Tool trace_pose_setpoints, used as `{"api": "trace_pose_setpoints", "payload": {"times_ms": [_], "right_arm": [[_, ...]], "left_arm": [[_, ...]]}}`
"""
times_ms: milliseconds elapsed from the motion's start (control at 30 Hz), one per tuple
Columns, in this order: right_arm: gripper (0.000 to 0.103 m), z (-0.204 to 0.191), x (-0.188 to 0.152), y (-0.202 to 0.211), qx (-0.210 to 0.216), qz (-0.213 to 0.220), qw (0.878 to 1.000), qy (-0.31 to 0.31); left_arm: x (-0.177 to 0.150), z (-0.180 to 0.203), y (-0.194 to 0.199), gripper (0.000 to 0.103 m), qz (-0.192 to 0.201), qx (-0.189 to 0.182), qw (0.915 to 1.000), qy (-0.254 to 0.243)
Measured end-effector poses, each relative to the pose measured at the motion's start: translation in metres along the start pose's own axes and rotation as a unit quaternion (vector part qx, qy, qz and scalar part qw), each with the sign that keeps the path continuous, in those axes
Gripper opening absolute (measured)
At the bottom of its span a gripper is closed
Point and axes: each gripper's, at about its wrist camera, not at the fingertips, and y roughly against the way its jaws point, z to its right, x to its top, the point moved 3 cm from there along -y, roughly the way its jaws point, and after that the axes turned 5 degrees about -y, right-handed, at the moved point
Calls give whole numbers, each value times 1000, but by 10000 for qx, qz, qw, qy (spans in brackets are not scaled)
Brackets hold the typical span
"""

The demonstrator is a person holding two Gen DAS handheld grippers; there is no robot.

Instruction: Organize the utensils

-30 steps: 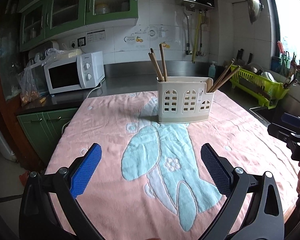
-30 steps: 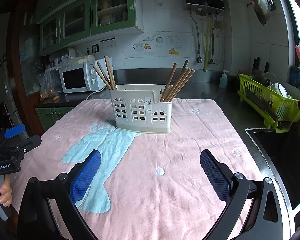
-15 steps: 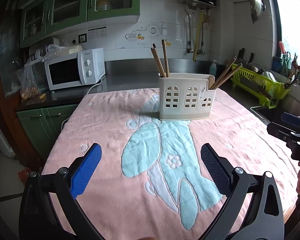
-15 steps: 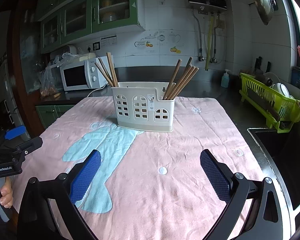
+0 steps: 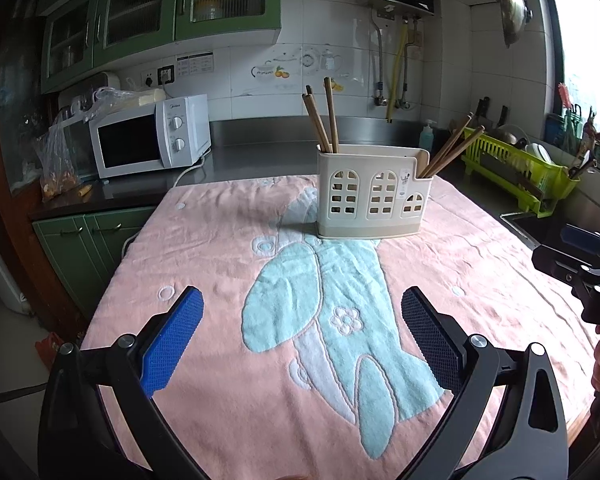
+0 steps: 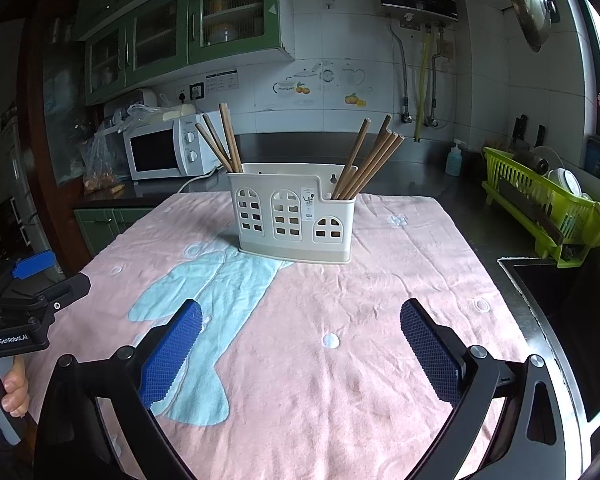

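A cream utensil holder (image 5: 374,192) (image 6: 294,216) with arched cut-outs stands upright on a pink towel (image 5: 220,240) (image 6: 400,280). Wooden chopsticks (image 5: 324,118) (image 6: 220,140) lean in its left compartment, and several more chopsticks (image 5: 450,146) (image 6: 370,160) lean in its right compartment. My left gripper (image 5: 300,340) is open and empty, held above the near part of the towel. My right gripper (image 6: 300,344) is open and empty, also well short of the holder. Each gripper shows at the edge of the other's view.
A white microwave (image 5: 150,140) (image 6: 168,150) sits on the counter at the back left. A green dish rack (image 5: 516,168) (image 6: 548,208) stands at the right beside a sink (image 6: 560,300). A soap bottle (image 6: 454,158) stands behind.
Both wrist views have tilted up and back slightly, so the holder sits a little lower and farther off. Both grippers stay open and empty.
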Motion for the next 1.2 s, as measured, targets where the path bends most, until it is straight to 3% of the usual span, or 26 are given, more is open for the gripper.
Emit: {"api": "trace_pose_setpoints", "payload": {"times_ms": [1200], "right_arm": [[96,-3,-1,-1,22,-30,10000,23]], "left_arm": [[-2,-2,-3,98,-61,57,9999,79]]}}
